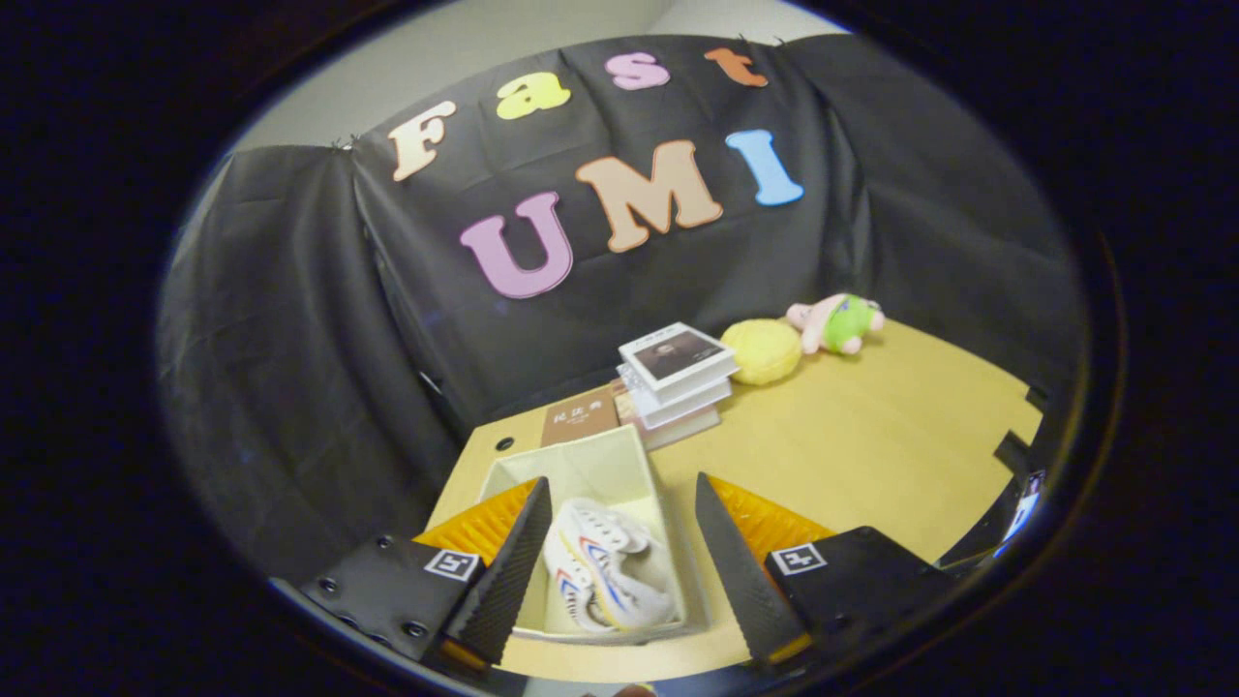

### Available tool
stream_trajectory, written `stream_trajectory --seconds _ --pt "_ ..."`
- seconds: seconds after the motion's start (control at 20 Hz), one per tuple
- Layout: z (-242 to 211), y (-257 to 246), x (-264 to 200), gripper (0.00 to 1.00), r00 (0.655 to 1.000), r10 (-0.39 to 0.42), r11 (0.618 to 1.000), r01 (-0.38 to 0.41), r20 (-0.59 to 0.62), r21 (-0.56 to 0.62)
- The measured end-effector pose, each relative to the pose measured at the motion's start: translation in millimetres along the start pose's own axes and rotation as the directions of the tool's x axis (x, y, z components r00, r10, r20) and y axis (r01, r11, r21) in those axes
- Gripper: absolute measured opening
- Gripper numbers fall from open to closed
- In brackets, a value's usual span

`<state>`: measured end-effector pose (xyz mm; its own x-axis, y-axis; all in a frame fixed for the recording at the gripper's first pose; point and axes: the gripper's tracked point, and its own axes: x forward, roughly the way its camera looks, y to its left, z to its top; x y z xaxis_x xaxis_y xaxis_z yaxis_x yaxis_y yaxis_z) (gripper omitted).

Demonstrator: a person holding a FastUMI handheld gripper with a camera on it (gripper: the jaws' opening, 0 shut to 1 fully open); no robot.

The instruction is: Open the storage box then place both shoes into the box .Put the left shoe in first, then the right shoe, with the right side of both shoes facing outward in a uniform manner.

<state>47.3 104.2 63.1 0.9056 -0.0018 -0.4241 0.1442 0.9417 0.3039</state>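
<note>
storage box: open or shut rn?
Open. The storage box has no lid on top; its pale inner walls show and white shoes lie inside, between the open claw's fingers.

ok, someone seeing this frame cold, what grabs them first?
Probably the gripper, its fingers spread wide and holding nothing, hanging over the open storage box. Between the fingers, white shoes with red and blue stripes lie inside the box. Beyond it on the wooden table sit a stack of books, a yellow plush ball and a pink and green plush toy.

Wooden table (871, 436), black cloth wall (290, 339)
</note>
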Motion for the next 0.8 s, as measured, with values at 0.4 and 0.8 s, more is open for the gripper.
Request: stream_trajectory --seconds 0.4,0.8 --pt "28 -104 -30 0.93 0.958 0.016 0.992 0.020 0.285 -0.123" --pt "30 -100 -45 0.93 0.846 0.276 0.960 -0.218 0.456 -0.175"
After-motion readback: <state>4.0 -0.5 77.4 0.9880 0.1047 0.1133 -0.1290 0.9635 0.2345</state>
